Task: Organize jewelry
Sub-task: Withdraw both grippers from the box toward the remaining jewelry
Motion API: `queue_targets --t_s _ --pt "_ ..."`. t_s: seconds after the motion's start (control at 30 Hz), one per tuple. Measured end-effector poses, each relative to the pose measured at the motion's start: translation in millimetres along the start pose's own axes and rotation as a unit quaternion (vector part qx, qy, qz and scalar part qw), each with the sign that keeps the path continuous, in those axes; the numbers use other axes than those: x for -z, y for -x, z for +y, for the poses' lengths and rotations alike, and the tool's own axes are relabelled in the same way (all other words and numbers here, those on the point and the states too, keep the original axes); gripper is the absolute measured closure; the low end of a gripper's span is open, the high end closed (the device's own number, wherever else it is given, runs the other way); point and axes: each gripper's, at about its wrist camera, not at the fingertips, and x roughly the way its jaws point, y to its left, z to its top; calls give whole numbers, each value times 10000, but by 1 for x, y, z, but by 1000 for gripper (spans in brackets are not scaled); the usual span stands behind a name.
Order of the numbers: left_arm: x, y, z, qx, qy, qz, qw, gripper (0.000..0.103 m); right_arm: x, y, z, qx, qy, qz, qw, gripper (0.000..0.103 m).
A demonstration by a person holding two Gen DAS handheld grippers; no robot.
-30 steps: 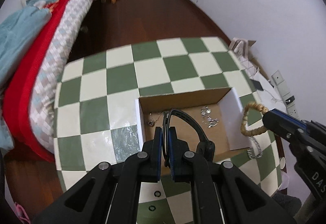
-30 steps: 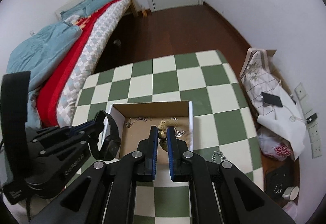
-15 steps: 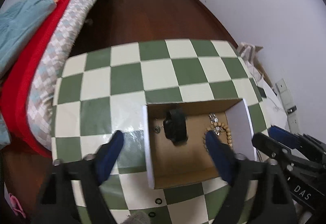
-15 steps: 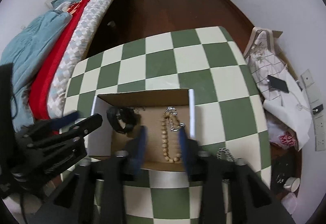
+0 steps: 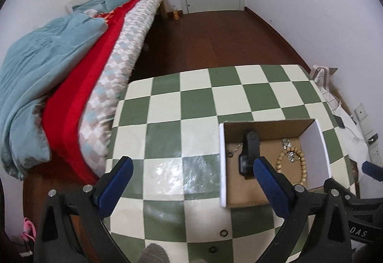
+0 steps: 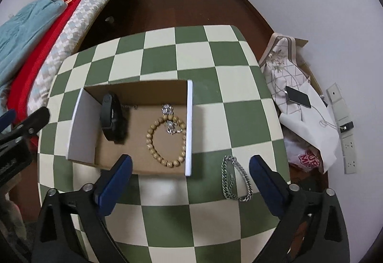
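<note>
Bedroom setup with a dark wood floor, a bed piled with blue, red and checked blankets, and a green-and-cream checkered desk in the middle. On the desk sits an open shallow cardboard box with white side walls.

Both grippers are spread wide with nothing held. The left gripper hovers over the desk with the box just ahead of its right finger. The right gripper sits near the box's front edge.

Inside the box, going by the right wrist view: a black wristband-style watch ahead and to the left of the right gripper, standing on its edge, and a round wooden bead bracelet lying flat straight ahead. A small silver chain piece lies over the bracelet's far side, touching it. Thin chain bits are at the far wall, too small to make out.

Outside the box, a chunky silver link bracelet lies on the desk just inside the right gripper's right finger, close to the box's right wall but apart from it.

Off the desk to the right there's a white bag with a phone on top.
</note>
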Motion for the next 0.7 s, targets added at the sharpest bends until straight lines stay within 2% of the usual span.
queue_targets --t_s 0.1,0.33,0.7 --pt "12 5 1 -56 26 -24 10000 1 7 3 0 50 -32 -63 10000 1" --pt "33 35 5 -189 145 -363 9991 1 24 28 6 125 54 -355 9993 1" --pt "49 94 10 -58 237 -834 9962 1 54 91 14 175 163 -1004 9947 1"
